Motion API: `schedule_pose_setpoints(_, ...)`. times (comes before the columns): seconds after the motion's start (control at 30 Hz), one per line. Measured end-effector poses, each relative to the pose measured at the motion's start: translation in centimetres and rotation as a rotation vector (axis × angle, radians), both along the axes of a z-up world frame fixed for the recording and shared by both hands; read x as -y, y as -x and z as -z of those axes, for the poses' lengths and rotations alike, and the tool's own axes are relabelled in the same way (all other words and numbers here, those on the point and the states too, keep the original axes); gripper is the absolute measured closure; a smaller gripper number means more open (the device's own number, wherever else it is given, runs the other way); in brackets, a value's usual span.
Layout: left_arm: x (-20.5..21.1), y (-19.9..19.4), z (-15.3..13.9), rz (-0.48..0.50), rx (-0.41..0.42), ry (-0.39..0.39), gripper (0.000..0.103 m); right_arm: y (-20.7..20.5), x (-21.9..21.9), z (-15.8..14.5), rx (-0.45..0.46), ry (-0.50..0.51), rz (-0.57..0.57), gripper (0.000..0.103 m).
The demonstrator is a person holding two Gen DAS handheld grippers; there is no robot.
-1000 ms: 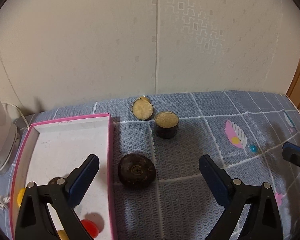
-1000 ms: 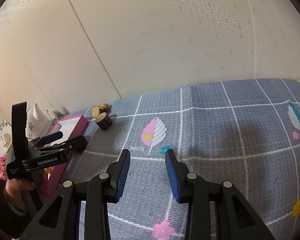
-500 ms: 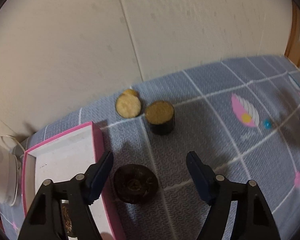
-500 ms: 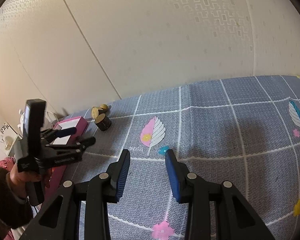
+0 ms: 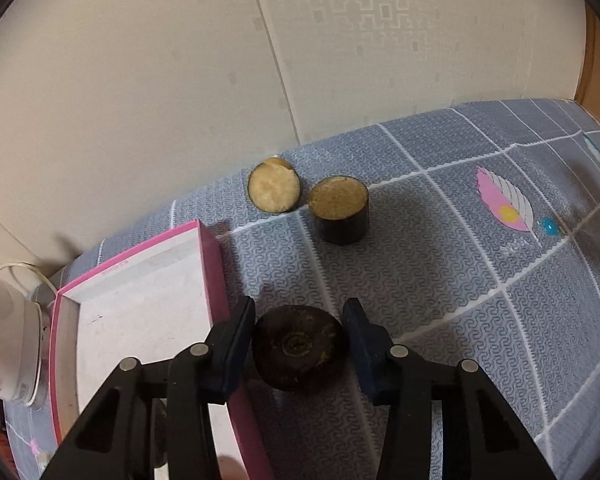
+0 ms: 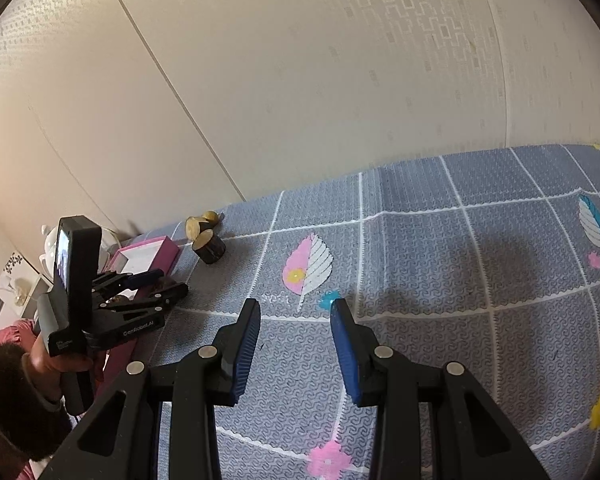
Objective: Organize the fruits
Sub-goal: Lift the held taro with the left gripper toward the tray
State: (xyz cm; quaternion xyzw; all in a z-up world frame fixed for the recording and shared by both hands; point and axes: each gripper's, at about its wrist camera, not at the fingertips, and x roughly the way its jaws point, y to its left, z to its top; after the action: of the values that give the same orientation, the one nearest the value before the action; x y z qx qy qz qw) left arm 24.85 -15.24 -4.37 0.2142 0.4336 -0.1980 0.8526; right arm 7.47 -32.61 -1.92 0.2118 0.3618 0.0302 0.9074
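Note:
A dark round fruit piece (image 5: 299, 346) lies on the grey patterned cloth (image 5: 440, 288) next to the pink box (image 5: 210, 248). My left gripper (image 5: 300, 342) has closed around it, both pads touching its sides. Two more cut pieces lie farther back: a dark cylinder with a tan top (image 5: 343, 212) and a tan-faced slice (image 5: 274, 191). My right gripper (image 6: 296, 344) is open and empty above the cloth, far to the right. The right wrist view shows the left gripper (image 6: 164, 286) beside the box (image 6: 148, 254) and the cut pieces (image 6: 208, 246).
A white appliance (image 5: 0, 332) with a cord stands left of the box. A wall runs along the back of the cloth. A wooden door frame (image 5: 594, 64) is at the far right.
My left gripper moved forward and down and closed from wide open onto the dark round piece. My right gripper stayed in place.

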Motion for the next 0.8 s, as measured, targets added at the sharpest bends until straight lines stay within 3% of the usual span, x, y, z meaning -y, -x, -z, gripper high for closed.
schedule_pose_setpoints(0.43,2.0,2.9,-0.3,0.094,-0.024,-0.009,0.057,0.0,0.0,-0.1,-0.002,-0.004,0.001,0.066)
schedule_pose_setpoints(0.67,2.2,2.9,-0.7,0.033,-0.060,0.002,0.056,-0.2,0.0,0.4,-0.018,-0.005,0.011,0.066)
schedule_pose_setpoints(0.8,1.8,2.9,-0.6,0.013,-0.069,0.014,0.050,-0.3,0.1,0.7,-0.027,-0.013,0.011,0.066)
